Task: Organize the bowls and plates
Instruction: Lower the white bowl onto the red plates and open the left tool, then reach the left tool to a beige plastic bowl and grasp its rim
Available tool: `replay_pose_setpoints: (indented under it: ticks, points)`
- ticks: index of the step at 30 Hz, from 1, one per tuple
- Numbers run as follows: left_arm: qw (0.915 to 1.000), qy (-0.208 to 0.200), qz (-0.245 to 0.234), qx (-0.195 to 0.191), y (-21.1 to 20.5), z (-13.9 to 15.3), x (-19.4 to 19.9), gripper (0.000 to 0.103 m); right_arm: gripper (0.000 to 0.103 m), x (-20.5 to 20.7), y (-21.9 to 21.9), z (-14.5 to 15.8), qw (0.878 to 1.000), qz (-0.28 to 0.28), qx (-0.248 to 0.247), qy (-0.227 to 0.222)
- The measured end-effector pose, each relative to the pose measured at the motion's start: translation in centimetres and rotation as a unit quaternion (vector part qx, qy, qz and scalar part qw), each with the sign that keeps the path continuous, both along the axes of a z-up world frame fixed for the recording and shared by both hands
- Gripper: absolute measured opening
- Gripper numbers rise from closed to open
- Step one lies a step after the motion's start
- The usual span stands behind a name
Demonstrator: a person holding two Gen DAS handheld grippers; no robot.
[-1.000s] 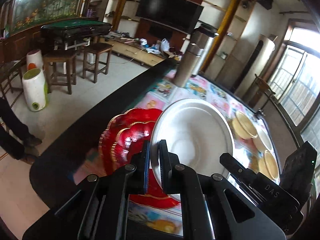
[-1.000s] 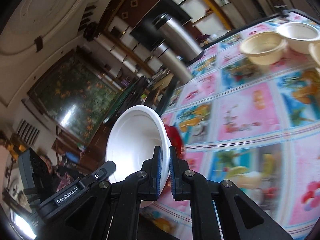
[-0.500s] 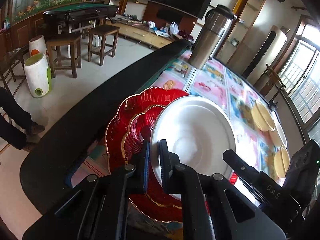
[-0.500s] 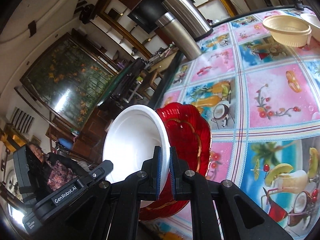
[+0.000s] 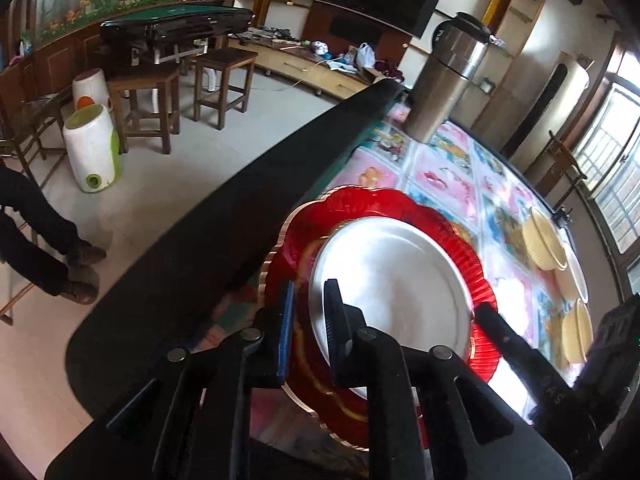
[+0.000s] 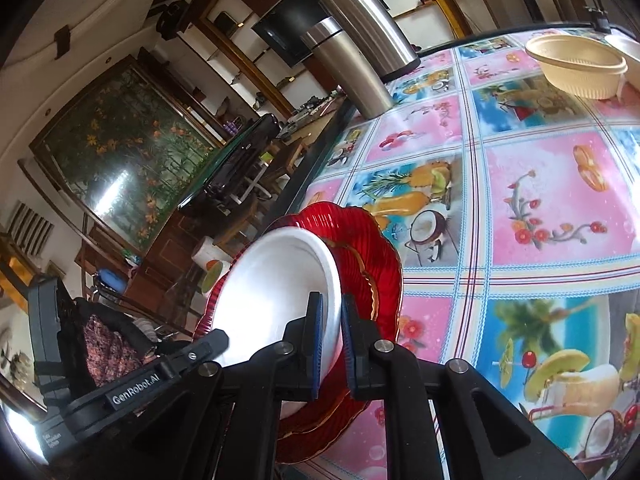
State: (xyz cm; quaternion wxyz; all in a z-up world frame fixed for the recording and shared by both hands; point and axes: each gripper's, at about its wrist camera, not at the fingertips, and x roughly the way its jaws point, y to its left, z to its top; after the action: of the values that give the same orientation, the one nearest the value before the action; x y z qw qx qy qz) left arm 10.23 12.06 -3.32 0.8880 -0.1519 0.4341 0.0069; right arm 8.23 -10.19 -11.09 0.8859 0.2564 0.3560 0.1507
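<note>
A white plate (image 5: 392,280) lies on a stack of red scalloped plates (image 5: 400,208) near the table's left edge. My left gripper (image 5: 310,308) is open, its fingers apart on either side of the white plate's near rim. In the right wrist view the white plate (image 6: 276,296) rests on the red plates (image 6: 376,256). My right gripper (image 6: 330,328) is slightly open, its fingers straddling the plate's rim with a gap showing. Cream bowls (image 5: 544,244) sit further along the table; one shows in the right wrist view (image 6: 576,64).
A steel thermos (image 5: 444,88) stands at the far end of the table; it shows in the right wrist view (image 6: 360,40). The table's black edge (image 5: 240,216) runs along the left. Stools (image 5: 224,76) and a white bin (image 5: 94,152) stand on the floor beyond.
The white plate came down flat onto the red plates. Both grippers, shut on its rim before, have opened their fingers.
</note>
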Motion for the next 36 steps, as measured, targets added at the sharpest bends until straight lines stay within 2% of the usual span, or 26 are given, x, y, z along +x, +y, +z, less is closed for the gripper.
replay_pose_setpoints:
  ticks: [6, 10, 15, 17, 18, 20, 24, 26, 30, 33, 36]
  points:
    - [0.9998, -0.006, 0.014, 0.012, 0.7, 0.6, -1.2, 0.012, 0.014, -0.1, 0.4, 0.3, 1.0, -0.002, -0.024, -0.012]
    - [0.9992, -0.033, 0.015, 0.015, 0.2, 2.2, -2.7, 0.012, 0.022, -1.2, -1.4, 1.0, 0.999, -0.021, -0.016, -0.035]
    - [0.9975, -0.058, -0.03, 0.027, -3.2, 3.7, -4.9, 0.012, 0.024, -3.3, -5.3, 1.6, 0.997, -0.055, -0.011, -0.055]
    - [0.9951, -0.062, -0.066, 0.038, -5.7, 3.9, -5.8, 0.015, 0.026, -4.1, -7.2, 1.4, 0.996, -0.073, -0.009, -0.054]
    - [0.9935, -0.063, -0.085, 0.043, -7.1, 3.9, -6.3, 0.017, 0.026, -4.5, -8.2, 1.3, 0.995, -0.084, -0.008, -0.053]
    - [0.9898, -0.062, -0.118, 0.052, -9.6, 3.7, -7.1, 0.027, 0.027, -5.1, -9.7, 1.1, 0.994, -0.097, -0.003, -0.049]
    - [0.9778, -0.05, -0.193, 0.065, -15.2, 2.5, -8.9, 0.042, 0.029, -6.8, -12.6, 1.0, 0.991, -0.122, -0.002, -0.05]
    - [0.9723, -0.036, -0.222, 0.065, -17.2, 1.8, -9.5, 0.044, 0.034, -7.6, -13.5, 0.9, 0.99, -0.13, -0.005, -0.053]
    - [0.9572, -0.001, -0.281, 0.068, -21.3, 0.2, -10.7, 0.044, 0.036, -9.1, -15.0, 0.9, 0.989, -0.139, -0.018, -0.056]
    - [0.9491, 0.011, -0.305, 0.078, -23.5, -0.4, -11.2, 0.044, 0.037, -10.5, -16.0, 1.1, 0.986, -0.147, -0.038, -0.064]
    - [0.9447, 0.018, -0.317, 0.081, -24.8, -0.7, -11.4, 0.044, 0.04, -11.6, -17.3, 1.3, 0.983, -0.158, -0.053, -0.075]
